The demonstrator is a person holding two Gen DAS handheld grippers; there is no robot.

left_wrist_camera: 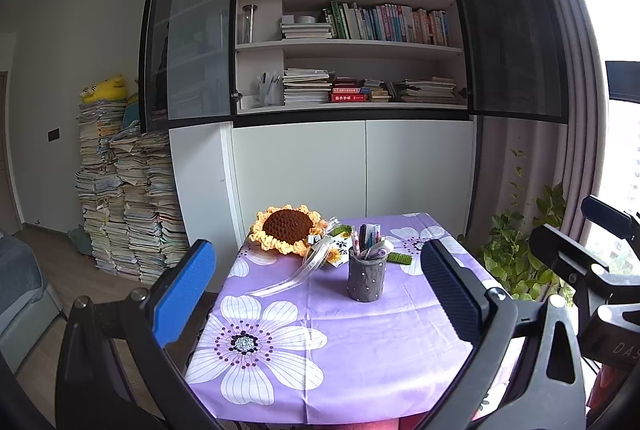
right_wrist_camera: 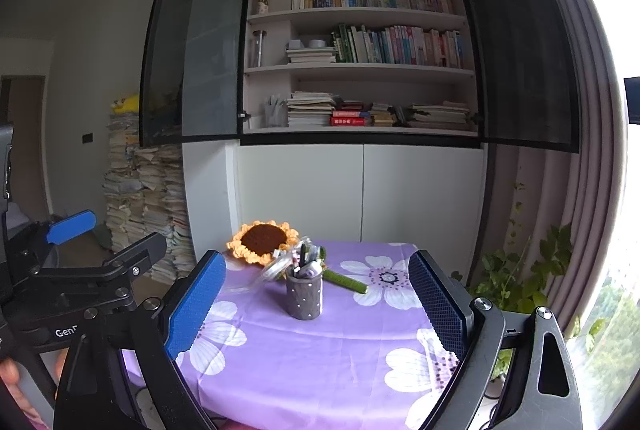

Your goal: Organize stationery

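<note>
A grey dotted pen holder with several pens upright in it stands near the middle of the table. The table is covered by a purple flower-print cloth. Behind the holder lies a crocheted sunflower with a ribbon and a green stem. My left gripper is open over the near edge of the table, short of the holder, with nothing between its pads. My right gripper is also open wide and empty, to the right of the left one.
A tall bookcase with open glass doors rises behind the table, white cupboards under it. Piles of papers stand on the floor at the left. A leafy plant, a curtain and a bright window are on the right. A hand shows at the lower left.
</note>
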